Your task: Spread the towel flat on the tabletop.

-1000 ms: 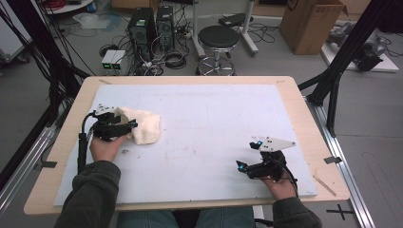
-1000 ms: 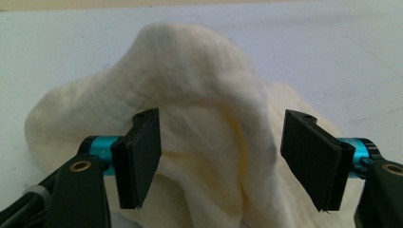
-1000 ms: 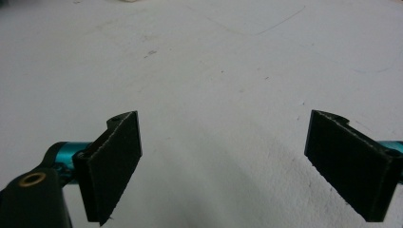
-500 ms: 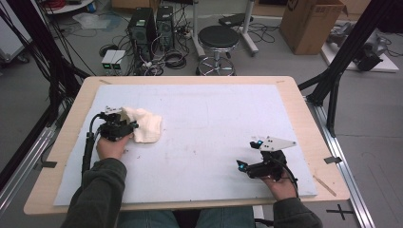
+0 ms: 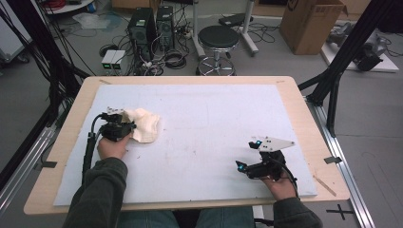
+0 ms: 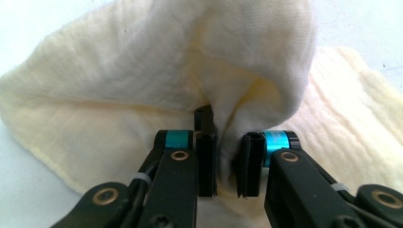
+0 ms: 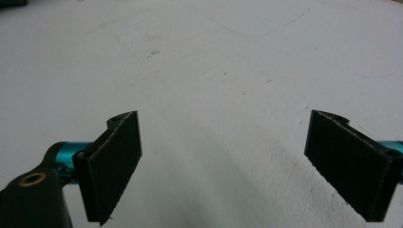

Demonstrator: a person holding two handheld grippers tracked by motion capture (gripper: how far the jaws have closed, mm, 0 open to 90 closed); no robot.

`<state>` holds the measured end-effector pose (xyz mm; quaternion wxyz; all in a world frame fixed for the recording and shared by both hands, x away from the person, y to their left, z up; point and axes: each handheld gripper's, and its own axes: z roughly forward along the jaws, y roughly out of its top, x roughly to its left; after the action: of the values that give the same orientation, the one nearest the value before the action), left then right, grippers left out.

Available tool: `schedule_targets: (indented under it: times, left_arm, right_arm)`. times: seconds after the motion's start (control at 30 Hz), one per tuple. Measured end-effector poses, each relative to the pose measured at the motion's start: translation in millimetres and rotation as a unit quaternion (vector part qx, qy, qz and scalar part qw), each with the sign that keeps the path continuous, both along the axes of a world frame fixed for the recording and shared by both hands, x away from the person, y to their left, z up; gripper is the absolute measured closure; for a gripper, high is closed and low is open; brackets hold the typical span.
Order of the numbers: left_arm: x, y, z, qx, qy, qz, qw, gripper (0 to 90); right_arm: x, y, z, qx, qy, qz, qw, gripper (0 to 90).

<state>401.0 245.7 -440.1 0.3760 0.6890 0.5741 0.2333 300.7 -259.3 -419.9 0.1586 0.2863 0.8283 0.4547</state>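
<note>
The white mat (image 5: 214, 133) on the surface (image 5: 76, 118) lies bare across its middle and far half, giving open passage between the two hands. Sole obstacle on the mat: the cream cloth (image 5: 145, 124), bunched at the left and standing up in a fold that the left gripper (image 6: 229, 164) pinches, its jaws having just been closing on it (cloth rises close ahead of the jaws and spreads to both sides). The right gripper (image 7: 223, 161) rests at the near right with jaws wide apart, unobstructed mat ahead and between them.
</note>
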Motion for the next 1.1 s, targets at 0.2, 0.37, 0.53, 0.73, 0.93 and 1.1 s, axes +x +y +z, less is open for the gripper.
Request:
schedule_targets:
  times: [0.2, 0.37, 0.53, 0.73, 0.93, 1.1]
  left_arm:
    - [-0.7, 0.4, 1.4, -0.001, -0.004, -0.004, 1.0000, 82.4]
    - [-2.6, 1.0, 4.3, -0.006, -0.010, -0.009, 0.9999, 82.7]
    - [-5.5, 1.9, 9.1, -0.008, -0.018, -0.013, 0.9997, 82.9]
    - [-9.1, 1.2, 13.1, -0.005, -0.023, -0.019, 0.9995, 82.9]
    - [-12.5, -1.3, 16.7, -0.006, -0.031, -0.023, 0.9992, 82.9]
    - [-15.1, -2.9, 19.3, -0.004, -0.038, -0.027, 0.9989, 82.9]
  right_arm:
    - [-0.6, 1.3, 0.1, -0.002, 0.000, 0.003, 1.0000, 11.5]
    - [-0.9, 0.3, -1.0, -0.005, 0.001, 0.002, 1.0000, 11.5]
    - [-1.3, 0.8, -0.7, -0.004, 0.002, 0.001, 1.0000, 11.6]
    - [-1.7, 3.0, -0.9, -0.012, 0.004, 0.005, 0.9999, 11.5]
    - [-2.7, 1.8, -0.3, -0.009, 0.001, 0.005, 1.0000, 11.5]
    - [-2.9, -0.2, -0.2, -0.010, 0.001, 0.002, 0.9999, 11.5]
